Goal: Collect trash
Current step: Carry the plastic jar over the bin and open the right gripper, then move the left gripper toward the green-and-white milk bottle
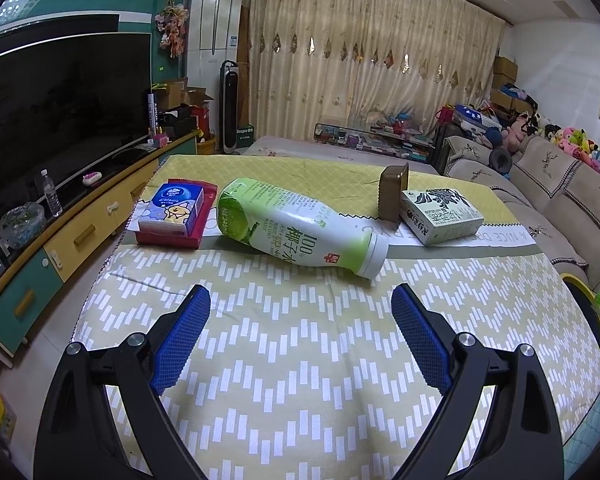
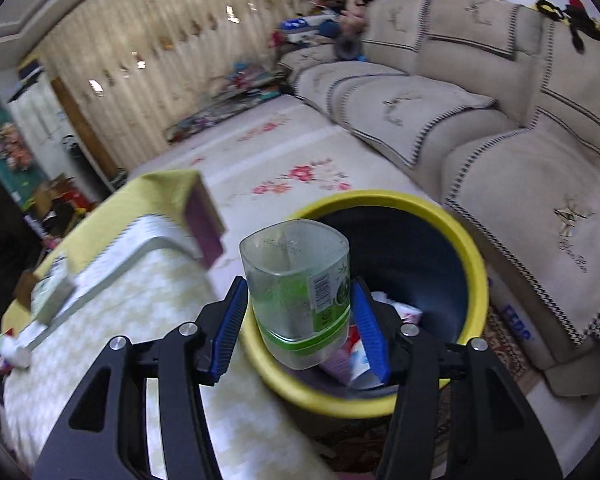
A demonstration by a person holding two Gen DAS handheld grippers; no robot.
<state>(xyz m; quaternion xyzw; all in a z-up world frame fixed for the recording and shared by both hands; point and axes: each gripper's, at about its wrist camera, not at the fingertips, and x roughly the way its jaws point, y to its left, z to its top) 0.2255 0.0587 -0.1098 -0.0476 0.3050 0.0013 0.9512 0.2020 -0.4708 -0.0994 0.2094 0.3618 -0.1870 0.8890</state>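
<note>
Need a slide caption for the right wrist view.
Right gripper holds a clear bottle over the yellow bin.

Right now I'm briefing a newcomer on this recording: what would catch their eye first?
The clear plastic bottle, clamped in the right gripper, hangs over the yellow-rimmed trash bin beside the beige sofa. On the patterned tablecloth, a green-and-white coconut water bottle lies on its side ahead of the left gripper, whose jaws are wide open.

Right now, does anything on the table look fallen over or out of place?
Yes. The green-and-white bottle lies on its side on the tablecloth, cap toward the camera, and the drink carton also lies flat beside a brown box.
</note>
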